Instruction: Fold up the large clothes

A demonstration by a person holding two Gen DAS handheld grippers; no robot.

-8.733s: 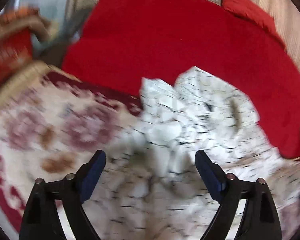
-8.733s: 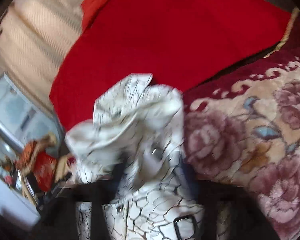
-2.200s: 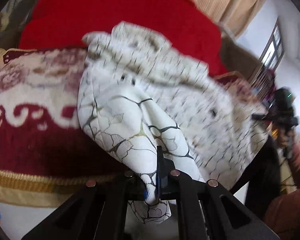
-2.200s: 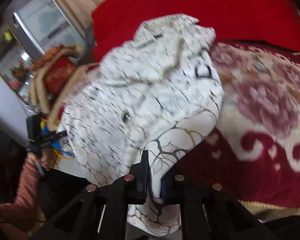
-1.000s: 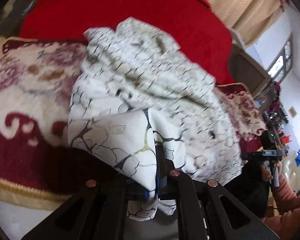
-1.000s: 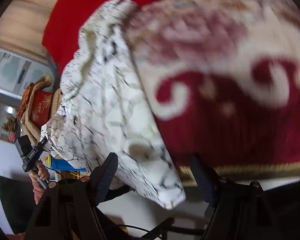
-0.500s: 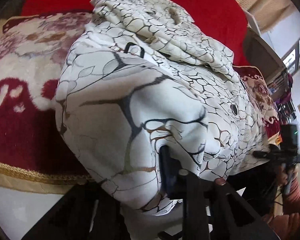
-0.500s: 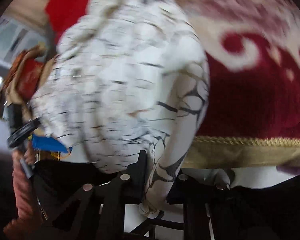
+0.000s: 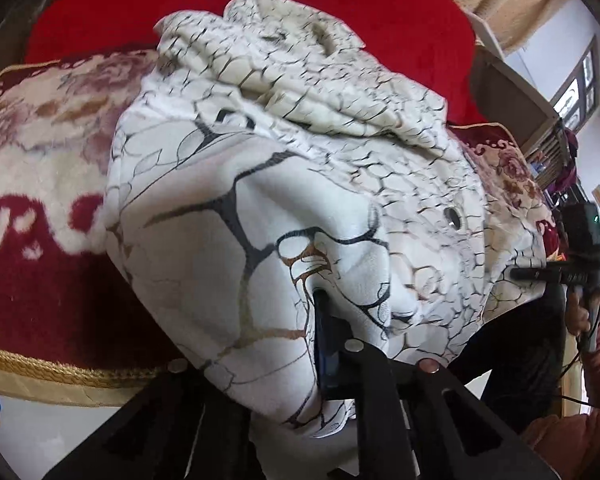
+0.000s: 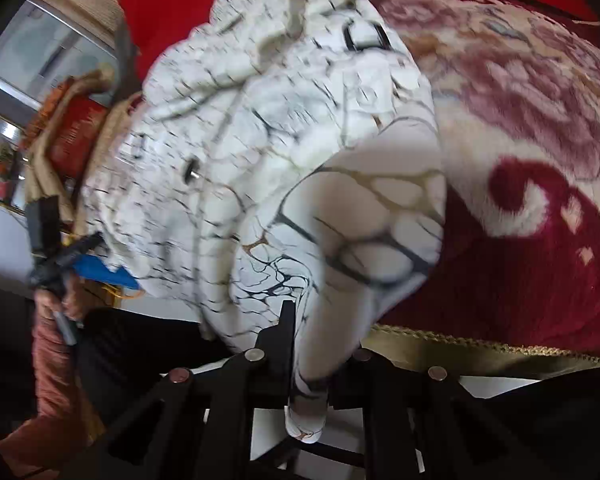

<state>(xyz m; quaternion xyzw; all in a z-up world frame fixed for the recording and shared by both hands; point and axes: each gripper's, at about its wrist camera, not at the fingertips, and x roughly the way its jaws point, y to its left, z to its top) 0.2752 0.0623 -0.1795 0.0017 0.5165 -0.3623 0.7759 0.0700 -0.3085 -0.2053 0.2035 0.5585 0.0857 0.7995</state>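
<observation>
Red bedding (image 9: 360, 8) fills the twelve o'clock end of the bed, and nearer the person lies a plush floral blanket (image 9: 40, 184) in cream and maroon with a gold braided edge. Starting at nine o'clock in the left view, that blanket's deep pile runs under the garment (image 9: 300, 152), a large white piece printed with black and gold crackle lines, with a metal snap and a small dark loop showing. It lies bunched in soft rolls toward twelve o'clock, while its near edge hangs off the bed toward six o'clock. The left gripper (image 9: 320, 344) is clamped on that near edge, cloth draped over its fingers. Across at three o'clock, the right gripper (image 10: 304, 344) also pinches the same edge, its fingers closed on a narrow tuck that pokes out below. To do this step well, I would judge both hands should draw the edge taut and level, apart from each other, so the crumpled far end flattens before any fold. The fabric looks thin, smooth and slippery, likely to slide on the fuzzy blanket.
</observation>
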